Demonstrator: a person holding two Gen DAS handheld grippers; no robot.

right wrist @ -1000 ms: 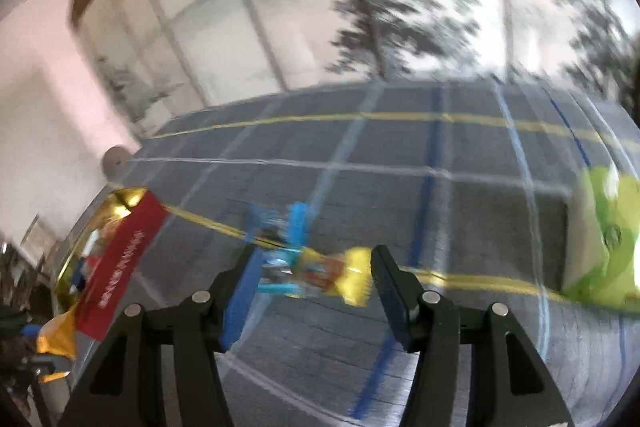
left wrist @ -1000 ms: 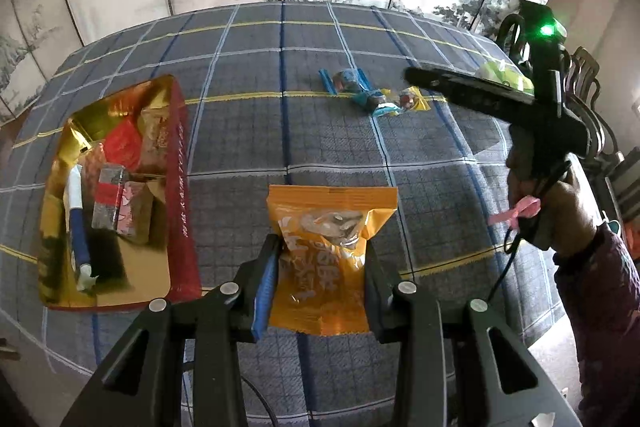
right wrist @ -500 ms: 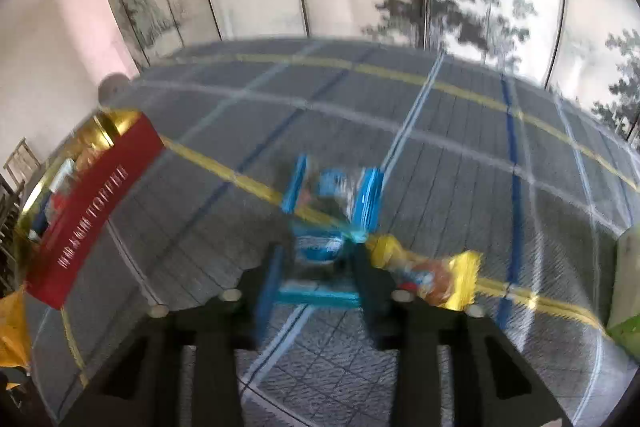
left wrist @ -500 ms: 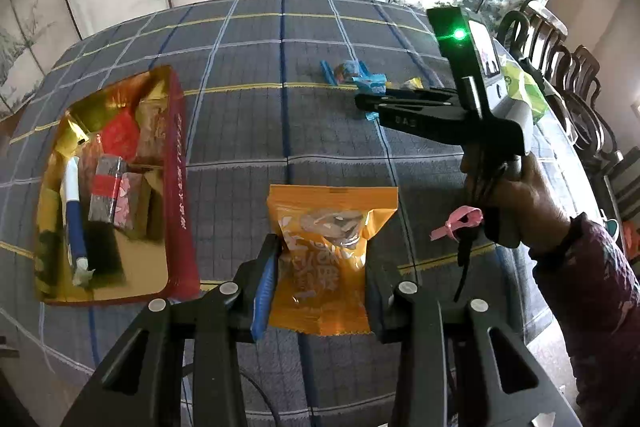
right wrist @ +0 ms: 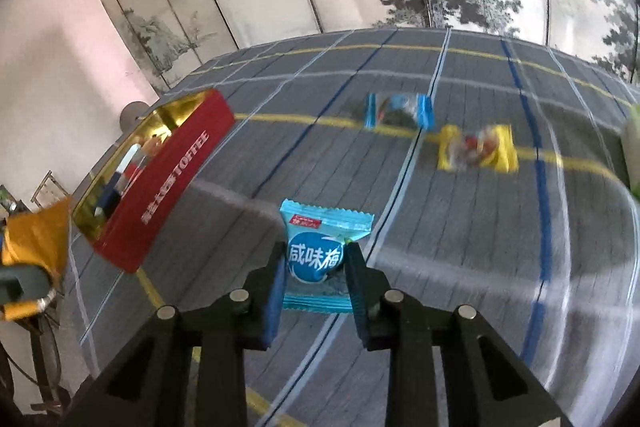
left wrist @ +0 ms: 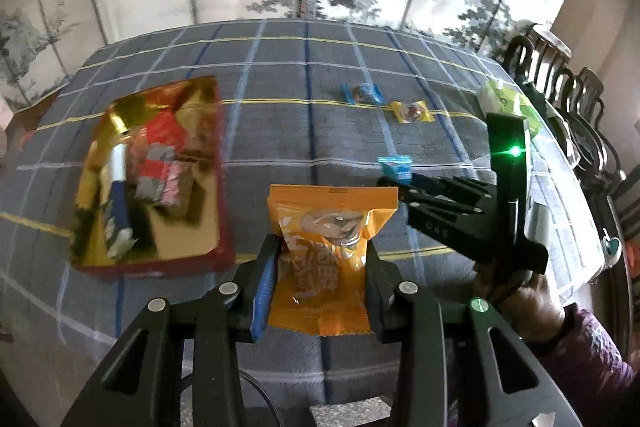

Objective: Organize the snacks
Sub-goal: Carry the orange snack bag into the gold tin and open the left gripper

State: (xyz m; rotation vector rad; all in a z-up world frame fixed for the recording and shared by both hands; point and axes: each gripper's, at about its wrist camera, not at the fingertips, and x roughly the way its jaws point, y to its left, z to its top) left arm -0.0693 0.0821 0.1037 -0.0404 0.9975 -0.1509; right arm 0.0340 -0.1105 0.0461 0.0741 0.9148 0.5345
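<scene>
My left gripper is shut on an orange snack packet, held above the checked tablecloth just right of the red and gold box. In the right wrist view my right gripper is shut on a small blue wrapped candy, lifted off the cloth. The same candy shows at the tip of the right gripper in the left wrist view. The red box lies to the left in the right wrist view and holds several snacks.
A blue-ended candy and a yellow-ended candy lie on the cloth beyond the right gripper. A green packet sits near the table's right edge. Chairs stand to the right. A person's sleeve is at the lower right.
The right gripper closed on the blue candy, lifted it and carried it nearer and left, away from the two other candies. The left gripper shifted with the orange packet held throughout.
</scene>
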